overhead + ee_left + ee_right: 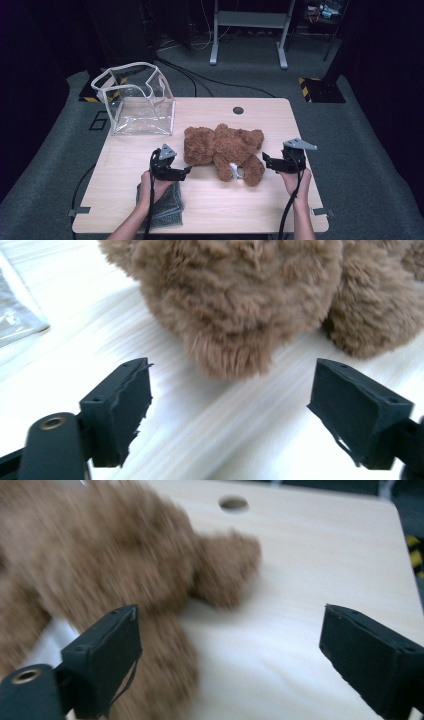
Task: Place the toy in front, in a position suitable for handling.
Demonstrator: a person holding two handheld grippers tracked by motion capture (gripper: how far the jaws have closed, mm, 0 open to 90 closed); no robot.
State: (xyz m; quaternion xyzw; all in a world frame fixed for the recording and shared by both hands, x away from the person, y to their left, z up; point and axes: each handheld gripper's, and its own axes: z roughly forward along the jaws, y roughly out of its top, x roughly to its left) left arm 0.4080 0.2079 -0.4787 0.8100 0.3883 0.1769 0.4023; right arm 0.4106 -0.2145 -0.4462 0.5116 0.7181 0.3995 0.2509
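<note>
A brown teddy bear [223, 150] lies on the wooden table [210, 210], with a white tag by its leg. My left gripper [186, 172] sits just left of the bear, jaws open and pointing at it; in the left gripper view the bear's fur [240, 300] is ahead of the open gripper [232, 407], with bare table between the pads. My right gripper [265, 161] is to the bear's right, a short gap away, open. In the right gripper view the blurred bear [100, 565] lies ahead and left of the open gripper [227, 652].
A clear plastic bag with white trim [137, 100] stands open at the table's back left. A grey folded cloth [167, 205] lies under my left hand near the front edge. A round hole [238, 110] marks the table's back. Dark floor and cables surround the table.
</note>
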